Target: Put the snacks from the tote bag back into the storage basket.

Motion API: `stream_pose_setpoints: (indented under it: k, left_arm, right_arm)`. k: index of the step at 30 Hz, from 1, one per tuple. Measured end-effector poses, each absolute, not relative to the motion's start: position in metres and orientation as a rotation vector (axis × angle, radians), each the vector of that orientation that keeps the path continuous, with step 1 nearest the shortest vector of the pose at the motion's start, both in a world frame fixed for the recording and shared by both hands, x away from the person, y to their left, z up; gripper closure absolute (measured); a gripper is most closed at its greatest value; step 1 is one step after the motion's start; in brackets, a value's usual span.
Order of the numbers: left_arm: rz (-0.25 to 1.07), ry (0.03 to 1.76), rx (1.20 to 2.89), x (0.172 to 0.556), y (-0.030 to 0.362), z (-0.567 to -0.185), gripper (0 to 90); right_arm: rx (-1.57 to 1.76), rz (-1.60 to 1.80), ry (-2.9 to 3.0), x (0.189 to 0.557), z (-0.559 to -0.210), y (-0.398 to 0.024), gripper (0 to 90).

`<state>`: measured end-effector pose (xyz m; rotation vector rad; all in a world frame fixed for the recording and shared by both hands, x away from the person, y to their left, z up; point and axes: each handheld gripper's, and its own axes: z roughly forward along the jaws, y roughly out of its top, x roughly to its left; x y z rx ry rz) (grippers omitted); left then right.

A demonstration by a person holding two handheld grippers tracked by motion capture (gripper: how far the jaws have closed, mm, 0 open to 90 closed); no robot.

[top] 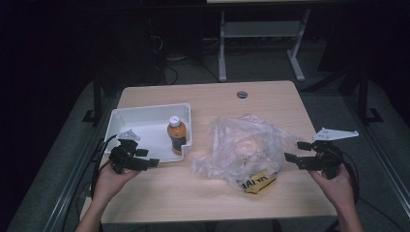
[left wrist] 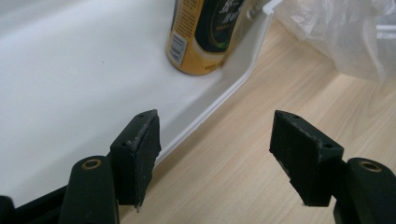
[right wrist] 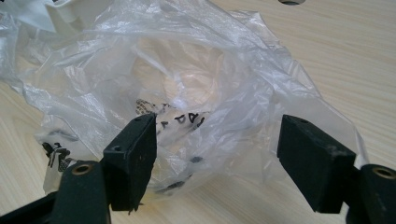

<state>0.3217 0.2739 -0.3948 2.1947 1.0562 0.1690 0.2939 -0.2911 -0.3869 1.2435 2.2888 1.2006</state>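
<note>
Pale matt wood-grain desk (top: 203, 198); smooth glossy white plastic tray (top: 145, 126); crinkled clear plastic bag (top: 241, 147), shiny; bottle (top: 177, 135) with glossy label; matt black rough-edged hand-held gripper (left wrist: 217, 156) pads.

We see a light wooden table (top: 203, 193) with a small round cable hole (top: 242, 94) near its far edge. Around it the room lies in deep shadow, so walls and windows are lost to us. Beyond the far edge we make out a grey floor (top: 261, 63) and the white legs and crossbar of another desk (top: 261, 31), with dark cables (top: 169, 63) trailing on the floor to its left. Black stands (top: 96, 96) rise at either side of our table.
</note>
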Motion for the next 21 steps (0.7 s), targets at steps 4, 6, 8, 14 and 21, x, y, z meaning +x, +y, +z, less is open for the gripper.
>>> stream_pose_setpoints:
  k: [4,6,8,14,21]
  left_arm:
    - [0.185,1.059,2.184,0.316,0.273,-0.399,32.0]
    - [0.185,1.061,2.183,0.314,0.273,-0.4,31.9]
    - [0.187,1.058,2.188,0.312,0.273,-0.401,31.8]
    - [0.191,1.052,2.183,0.307,0.27,-0.405,29.4]
    - [0.228,1.044,2.205,0.303,0.268,-0.41,27.6]
  right_arm:
    - [1.245,1.198,2.294,0.293,-0.388,-0.291,28.0]
    - [1.245,1.197,2.295,0.293,-0.388,-0.291,28.0]
    - [1.246,1.198,2.295,0.293,-0.389,-0.291,28.0]
    - [1.237,1.203,2.291,0.291,-0.389,-0.292,27.9]
    - [1.221,1.208,2.297,0.29,-0.391,-0.292,27.6]
